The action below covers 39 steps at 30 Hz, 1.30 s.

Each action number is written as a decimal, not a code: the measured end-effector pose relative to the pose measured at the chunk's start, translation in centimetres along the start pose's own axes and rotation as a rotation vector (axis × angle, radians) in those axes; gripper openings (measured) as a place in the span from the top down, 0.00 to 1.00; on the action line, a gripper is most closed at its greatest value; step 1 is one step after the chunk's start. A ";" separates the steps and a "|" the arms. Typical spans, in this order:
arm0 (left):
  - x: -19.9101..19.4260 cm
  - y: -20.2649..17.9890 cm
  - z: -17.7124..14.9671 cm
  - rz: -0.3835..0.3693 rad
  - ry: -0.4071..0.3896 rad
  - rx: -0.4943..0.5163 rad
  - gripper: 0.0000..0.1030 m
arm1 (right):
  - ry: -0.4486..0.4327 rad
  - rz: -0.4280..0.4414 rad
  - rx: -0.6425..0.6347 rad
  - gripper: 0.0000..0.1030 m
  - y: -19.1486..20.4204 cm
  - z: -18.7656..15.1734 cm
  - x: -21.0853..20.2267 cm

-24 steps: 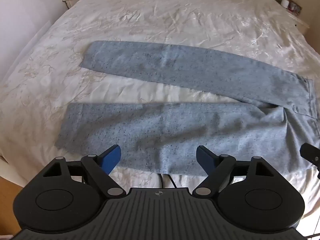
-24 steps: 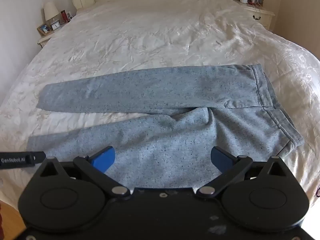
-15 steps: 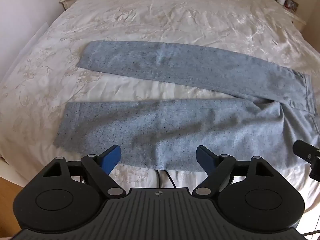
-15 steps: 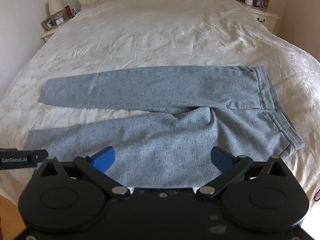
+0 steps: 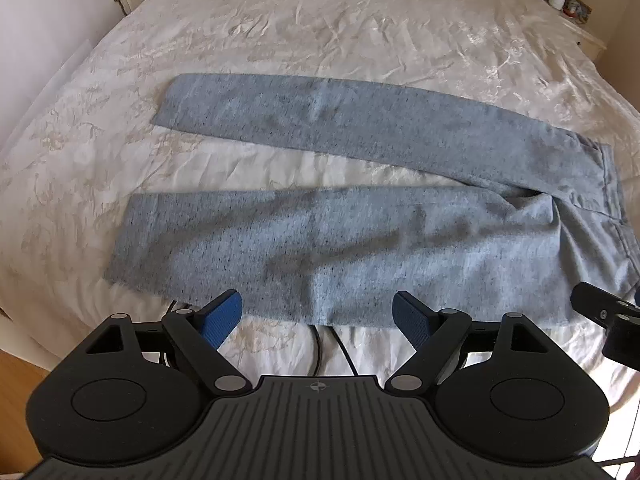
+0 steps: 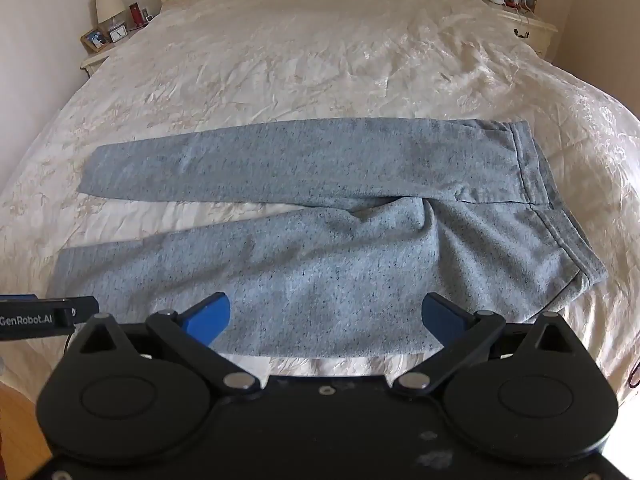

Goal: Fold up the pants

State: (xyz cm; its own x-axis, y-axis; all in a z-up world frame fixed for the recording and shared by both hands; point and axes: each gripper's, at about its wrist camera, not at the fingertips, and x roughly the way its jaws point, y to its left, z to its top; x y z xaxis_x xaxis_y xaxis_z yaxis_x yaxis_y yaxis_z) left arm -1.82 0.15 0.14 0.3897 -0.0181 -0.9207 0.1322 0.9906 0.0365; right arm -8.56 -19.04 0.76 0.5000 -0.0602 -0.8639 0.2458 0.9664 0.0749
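Note:
Grey-blue speckled pants (image 5: 340, 236) (image 6: 320, 264) lie flat on a cream bedspread (image 5: 320, 32), legs spread in a V toward the left, waistband at the right. My left gripper (image 5: 318, 314) hovers open over the near edge of the near leg, with nothing between its blue pads. Further right, my right gripper (image 6: 326, 314) stands open above the near leg's thigh, also holding nothing. The right gripper's black body shows at the right edge of the left wrist view, and the left gripper's body at the left edge of the right wrist view.
A nightstand (image 6: 100, 48) with a lamp, clock and photo frames stands at the bed's far left. Another nightstand (image 6: 520, 16) with a lamp stands at the far right. Black cables (image 5: 332, 344) hang below the bed's near edge. Wooden floor (image 5: 20, 368) shows lower left.
Both grippers have drawn back and up a little, so the pants sit slightly farther away in both views. Both pairs of jaws stay as wide as before.

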 end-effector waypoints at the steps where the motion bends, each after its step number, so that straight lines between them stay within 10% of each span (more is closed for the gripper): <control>1: 0.0 0.1 0.0 0.000 0.002 -0.002 0.20 | 0.002 0.001 -0.001 0.00 0.0 0.1 0.0; 39: 0.0 1.4 -0.6 0.008 0.003 -0.023 0.20 | 0.037 -0.016 -0.020 0.00 0.5 -0.2 0.7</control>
State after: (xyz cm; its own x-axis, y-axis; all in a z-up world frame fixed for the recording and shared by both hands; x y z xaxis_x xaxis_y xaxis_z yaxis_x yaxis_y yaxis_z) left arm -2.17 1.59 0.00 0.3878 -0.0102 -0.9217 0.1080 0.9936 0.0345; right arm -8.27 -18.51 0.13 0.4651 -0.0672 -0.8827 0.2370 0.9702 0.0510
